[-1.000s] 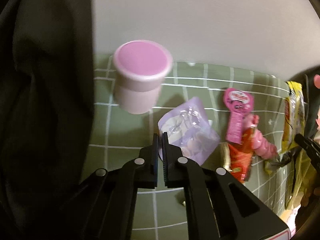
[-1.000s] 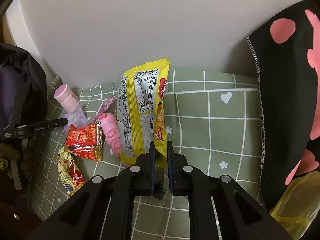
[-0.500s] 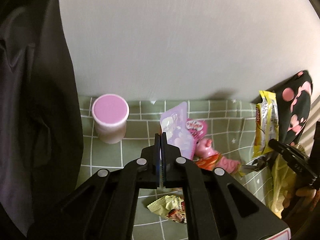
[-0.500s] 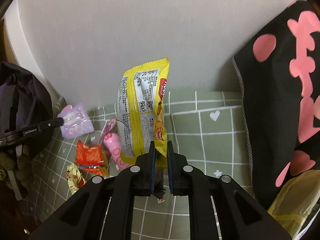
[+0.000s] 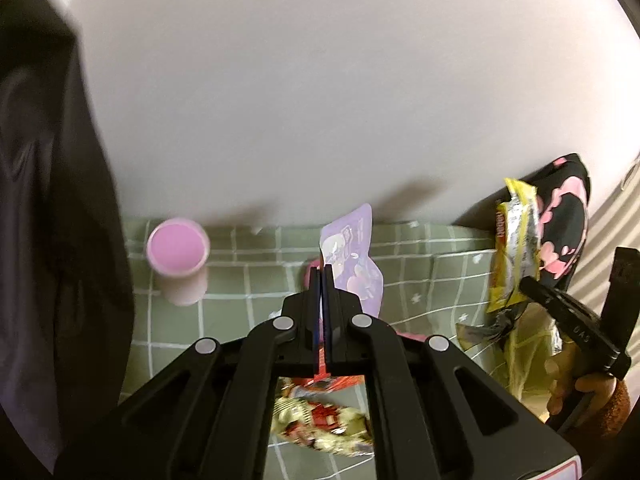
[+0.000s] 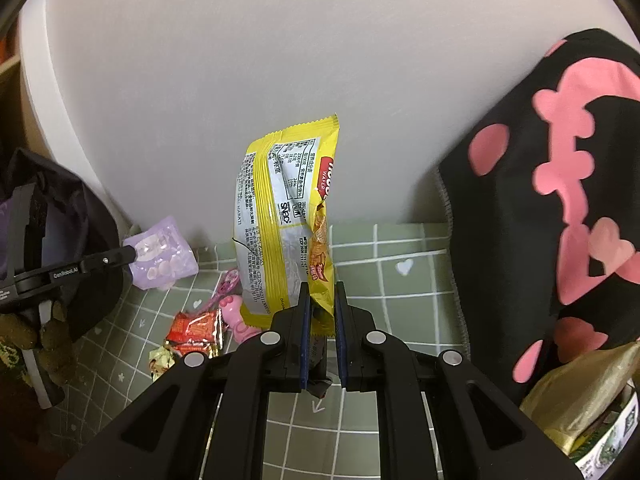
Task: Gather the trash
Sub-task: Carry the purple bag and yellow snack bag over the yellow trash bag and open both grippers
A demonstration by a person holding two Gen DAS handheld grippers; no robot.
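- Above the green checked cloth [image 5: 436, 276] on the worktop, my left gripper [image 5: 322, 276] has its fingers pressed together on the edge of a purple packet [image 5: 352, 256], which hangs clear of the cloth in front of the pale wall [image 5: 320, 100].
- Off to my right, the right gripper [image 6: 320, 304] has its fingers clamped on the bottom corner of a yellow wafer packet [image 6: 280, 220], which stands upright between them, off the cloth.
- Below the purple packet, on the cloth, lie a red wrapper [image 6: 196, 326], a cream and red wrapper [image 5: 324, 424] just beside it, and a pink toy [image 6: 234, 316] touching the red wrapper's edge.
- Over on the left, near the wall, a pink cup [image 5: 178, 258] stands upright, well apart from the wrappers.
- Against the right edge, black fabric with pink shapes [image 6: 560, 200] rises from the cloth, with a yellowish bag [image 6: 580, 392] at its foot.
- On the far left hangs dark clothing [image 5: 52, 200].
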